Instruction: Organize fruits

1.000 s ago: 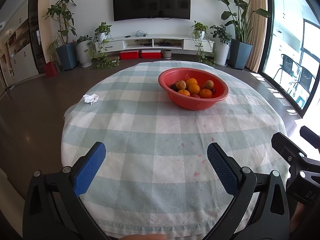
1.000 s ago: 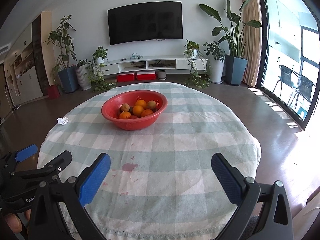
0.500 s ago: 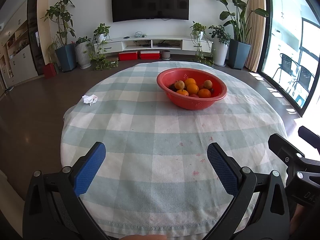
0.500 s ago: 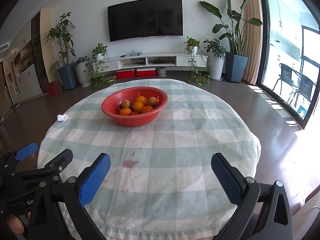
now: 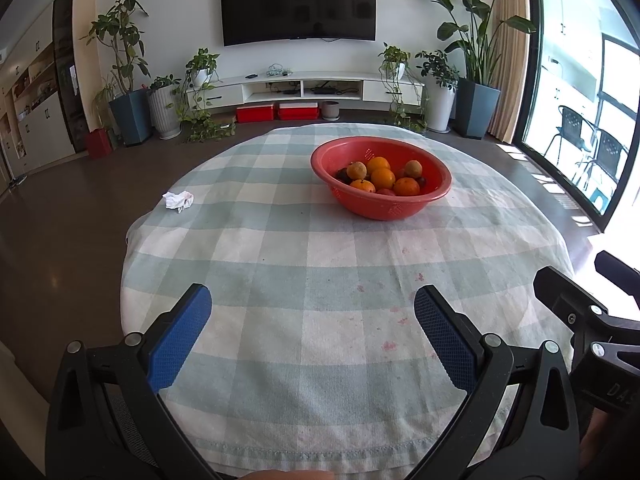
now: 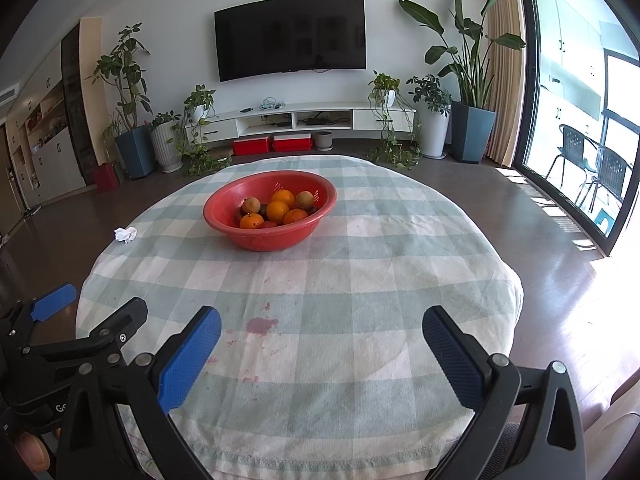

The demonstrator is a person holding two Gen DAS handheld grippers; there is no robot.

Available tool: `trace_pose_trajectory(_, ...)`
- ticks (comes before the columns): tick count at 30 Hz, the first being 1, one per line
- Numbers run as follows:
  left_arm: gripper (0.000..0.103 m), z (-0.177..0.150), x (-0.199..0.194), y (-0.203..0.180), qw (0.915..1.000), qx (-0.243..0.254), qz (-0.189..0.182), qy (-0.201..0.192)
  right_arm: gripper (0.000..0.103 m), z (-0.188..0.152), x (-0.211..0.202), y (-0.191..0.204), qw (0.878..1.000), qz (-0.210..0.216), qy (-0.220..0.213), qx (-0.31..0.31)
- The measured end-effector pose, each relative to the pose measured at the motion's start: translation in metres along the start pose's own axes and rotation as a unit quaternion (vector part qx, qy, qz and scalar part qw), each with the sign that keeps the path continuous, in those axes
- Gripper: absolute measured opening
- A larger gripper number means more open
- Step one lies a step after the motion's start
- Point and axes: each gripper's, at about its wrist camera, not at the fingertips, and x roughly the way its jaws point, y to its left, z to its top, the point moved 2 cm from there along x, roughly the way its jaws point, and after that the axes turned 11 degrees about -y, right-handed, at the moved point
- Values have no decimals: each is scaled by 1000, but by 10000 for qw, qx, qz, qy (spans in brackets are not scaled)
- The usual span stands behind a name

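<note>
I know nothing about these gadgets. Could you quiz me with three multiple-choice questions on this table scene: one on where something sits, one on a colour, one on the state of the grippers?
1. Where does the crumpled tissue lie?
A. in the bowl
B. on the tablecloth, left of the bowl
C. on the floor

2. What colour is the bowl holding the fruit?
A. red
B. white
C. green

3. How are the left gripper and right gripper?
A. both open and empty
B. both shut
C. one holds an orange

Answers: 1 B, it rests on the cloth apart from the bowl. 2 A, its wall is red. 3 A, fingers spread, nothing between.
</note>
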Motion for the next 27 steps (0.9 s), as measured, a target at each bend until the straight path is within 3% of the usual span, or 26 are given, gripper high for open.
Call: trace_pose_trajectory(27,103,-2,1,-1,10000,-4,-2,-7,103,1,-1,0,10000,3,4,1)
